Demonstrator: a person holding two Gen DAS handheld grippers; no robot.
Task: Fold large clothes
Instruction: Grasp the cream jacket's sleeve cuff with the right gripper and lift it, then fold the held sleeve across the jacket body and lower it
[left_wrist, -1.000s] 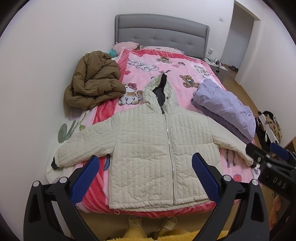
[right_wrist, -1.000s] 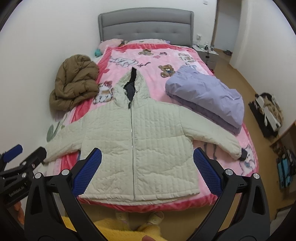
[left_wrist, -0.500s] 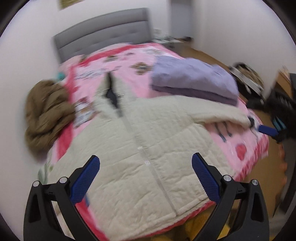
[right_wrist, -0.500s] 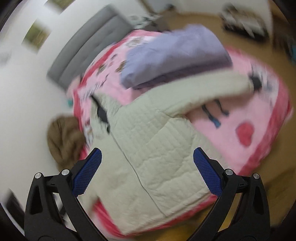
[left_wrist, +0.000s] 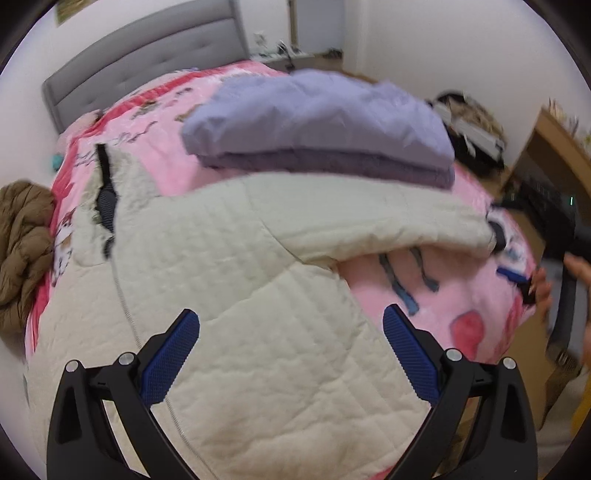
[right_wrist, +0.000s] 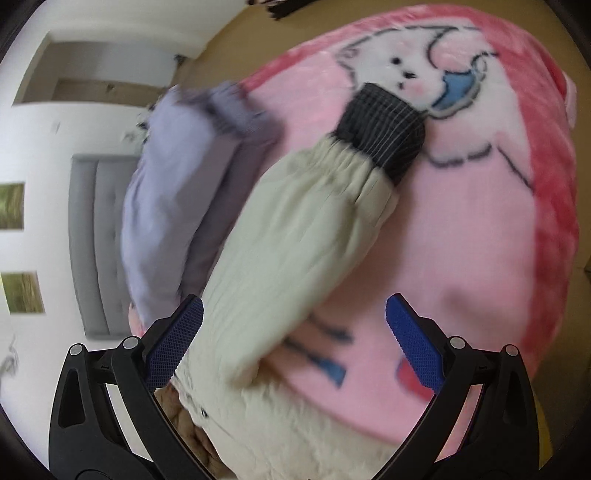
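The cream jacket (left_wrist: 258, 295) lies spread on the bed (left_wrist: 461, 295). The left gripper (left_wrist: 291, 332) hovers over its body with fingers apart. The right gripper (right_wrist: 295, 321), fingers also apart, hovers over its sleeve (right_wrist: 295, 236).

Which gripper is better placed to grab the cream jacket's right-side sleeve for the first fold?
Right. The right gripper is open directly over the sleeve, near its dark cuff. The left gripper, also open, hangs over the cream jacket body, away from that cuff.

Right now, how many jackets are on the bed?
3: the cream quilted jacket spread flat in front, the folded lilac jacket beyond its sleeve, and the brown jacket bunched at the left edge. Others may be hidden.
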